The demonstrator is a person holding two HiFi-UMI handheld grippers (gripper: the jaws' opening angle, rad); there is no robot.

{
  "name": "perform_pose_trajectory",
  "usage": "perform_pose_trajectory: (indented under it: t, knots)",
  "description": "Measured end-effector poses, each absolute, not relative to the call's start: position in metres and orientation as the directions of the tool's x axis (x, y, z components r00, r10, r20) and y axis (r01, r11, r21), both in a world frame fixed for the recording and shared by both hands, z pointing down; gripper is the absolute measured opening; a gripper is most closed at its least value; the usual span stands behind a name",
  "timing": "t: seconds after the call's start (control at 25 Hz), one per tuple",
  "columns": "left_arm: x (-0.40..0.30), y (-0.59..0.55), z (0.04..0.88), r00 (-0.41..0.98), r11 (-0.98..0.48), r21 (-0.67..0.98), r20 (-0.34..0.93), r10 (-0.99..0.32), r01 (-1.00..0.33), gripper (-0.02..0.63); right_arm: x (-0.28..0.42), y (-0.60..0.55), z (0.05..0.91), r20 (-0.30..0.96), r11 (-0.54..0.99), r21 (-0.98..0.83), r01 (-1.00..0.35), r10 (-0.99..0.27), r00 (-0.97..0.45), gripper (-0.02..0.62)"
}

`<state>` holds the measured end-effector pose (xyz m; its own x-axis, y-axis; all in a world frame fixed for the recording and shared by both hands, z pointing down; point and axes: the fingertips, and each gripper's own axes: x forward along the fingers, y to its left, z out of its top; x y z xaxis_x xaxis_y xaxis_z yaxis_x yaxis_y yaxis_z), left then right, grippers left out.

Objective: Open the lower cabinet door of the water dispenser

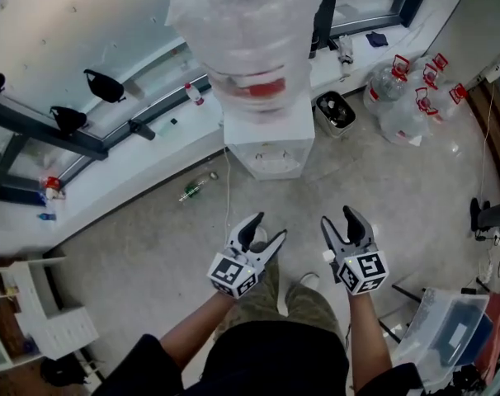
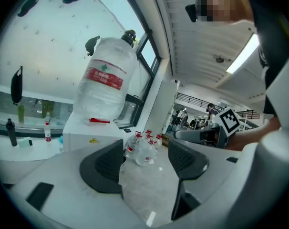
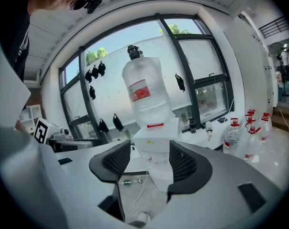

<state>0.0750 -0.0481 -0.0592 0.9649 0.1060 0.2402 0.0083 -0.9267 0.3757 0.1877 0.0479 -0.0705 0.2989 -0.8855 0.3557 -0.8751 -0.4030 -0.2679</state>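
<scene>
The white water dispenser (image 1: 269, 141) stands against the window ledge, with a large clear bottle (image 1: 248, 40) on top. From above, its lower cabinet door is foreshortened and hard to make out. My left gripper (image 1: 265, 229) and right gripper (image 1: 341, 221) hover side by side over the floor, well short of the dispenser, both open and empty. In the right gripper view the dispenser (image 3: 156, 151) shows between the spread jaws of the right gripper (image 3: 150, 163). The left gripper (image 2: 145, 159) points past the dispenser (image 2: 89, 137), towards the spare bottles (image 2: 144, 147).
Several spare water bottles (image 1: 407, 97) and a black bin (image 1: 335, 111) stand right of the dispenser. A green bottle (image 1: 192, 190) and a white cord (image 1: 228, 196) lie on the floor to its left. A white shelf unit (image 1: 44, 320) sits far left, a plastic box (image 1: 452, 328) far right.
</scene>
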Motion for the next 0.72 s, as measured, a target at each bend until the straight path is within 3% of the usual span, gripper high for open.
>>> perform_pose_trajectory:
  t: [0.28, 0.6, 0.72]
  knots:
    - [0.075, -0.017, -0.029, 0.968, -0.921, 0.380, 0.249, 0.018, -0.081, 0.275, 0.190, 0.078, -0.019, 0.372, -0.396, -0.308, -0.865, -0.887, 0.274, 0.222]
    - [0.102, -0.030, 0.034, 0.960, -0.946, 0.324, 0.263, 0.100, 0.010, 0.275, 0.222, 0.063, 0.036, 0.361, -0.465, -0.287, -0.837, -0.862, 0.355, 0.222]
    - [0.114, -0.043, 0.053, 0.962, -0.957, 0.291, 0.266, 0.064, -0.016, 0.275, 0.233, 0.059, 0.056, 0.338, -0.501, -0.311, -0.808, -0.853, 0.398, 0.222]
